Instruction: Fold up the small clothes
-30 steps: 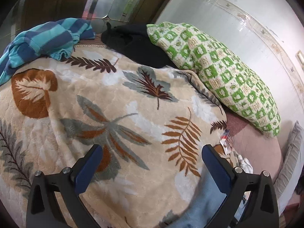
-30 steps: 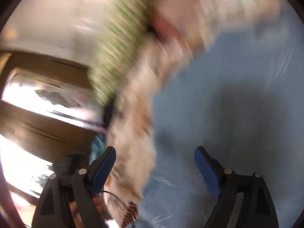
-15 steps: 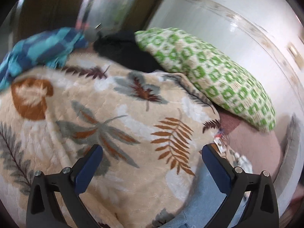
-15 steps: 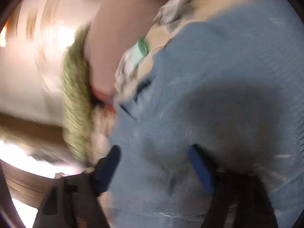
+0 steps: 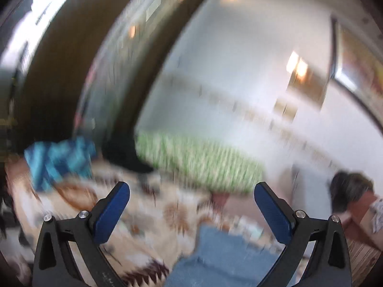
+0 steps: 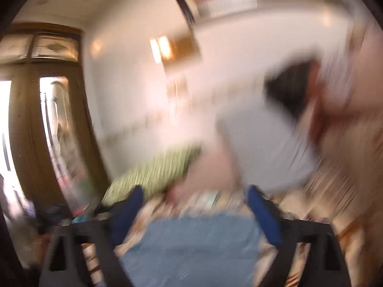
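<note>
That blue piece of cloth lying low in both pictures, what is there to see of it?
The blue cloth is a soft, plain, pale denim-blue fabric with no print that shows. It lies spread fairly flat on the leaf-patterned blanket of a bed, its far edge running roughly straight across in the right wrist view. Both pictures are blurred, so seams, sleeves or what sort of garment it is cannot be made out. It sits low in each view, below the gripper's blue fingers; nothing appears to pinch it.

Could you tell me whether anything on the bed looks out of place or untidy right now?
Nothing looks damaged or spilled, though both views are blurred. The teal striped garment lies crumpled at the far edge of the leaf-print blanket, unfolded; the blue garment lies flat nearer.
</note>
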